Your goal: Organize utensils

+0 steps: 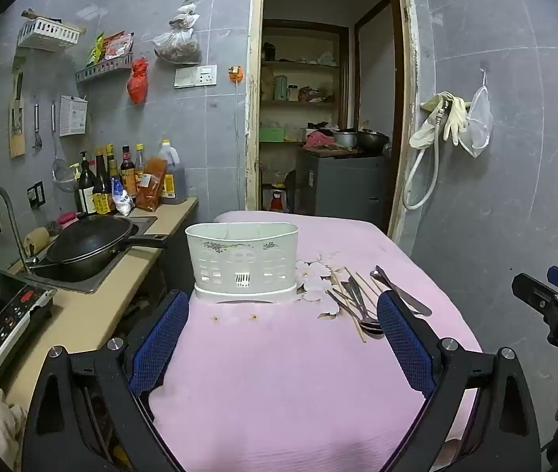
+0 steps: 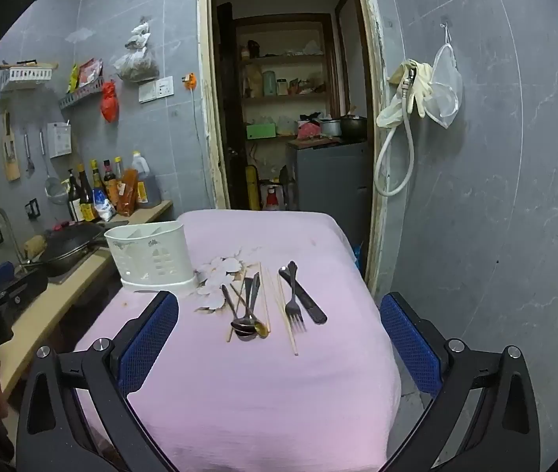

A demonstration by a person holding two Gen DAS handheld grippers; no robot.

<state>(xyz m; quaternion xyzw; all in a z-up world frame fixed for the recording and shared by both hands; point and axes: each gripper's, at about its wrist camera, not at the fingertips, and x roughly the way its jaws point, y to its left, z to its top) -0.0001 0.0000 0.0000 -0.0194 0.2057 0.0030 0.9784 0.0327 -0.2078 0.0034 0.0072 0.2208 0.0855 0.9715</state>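
Two grippers hover over a table draped in a soft pink cloth (image 2: 239, 393) with a fine woven grain and a printed spray of pale blossoms. Both have matte black plastic frames with round silver bolt heads, and each finger carries a blue pad with a mesh-like texture. The left gripper (image 1: 283, 314) has its jaws spread wide with nothing between them, pointed at the white plastic utensil holder (image 1: 242, 261). That holder is half-round, with arched cut-outs in its wall, a small purple flower print near the rim, inner dividers and a drip tray beneath.

The right gripper (image 2: 279, 314) is likewise spread wide and empty, facing the loose utensils lying just beside the holder on the cloth: slim pale wooden chopsticks (image 2: 287, 322), shiny metal spoons (image 2: 244, 328) heaped with their bowls together, a steel fork (image 2: 294, 306), and a knife with a dark handle (image 2: 304, 297).

White lettering on the left gripper's body reads "enRobot.AI" as seen from the right wrist view, cut off at the edge. On the counter, sauce bottles (image 1: 102, 185) bear yellow labels too small to read.
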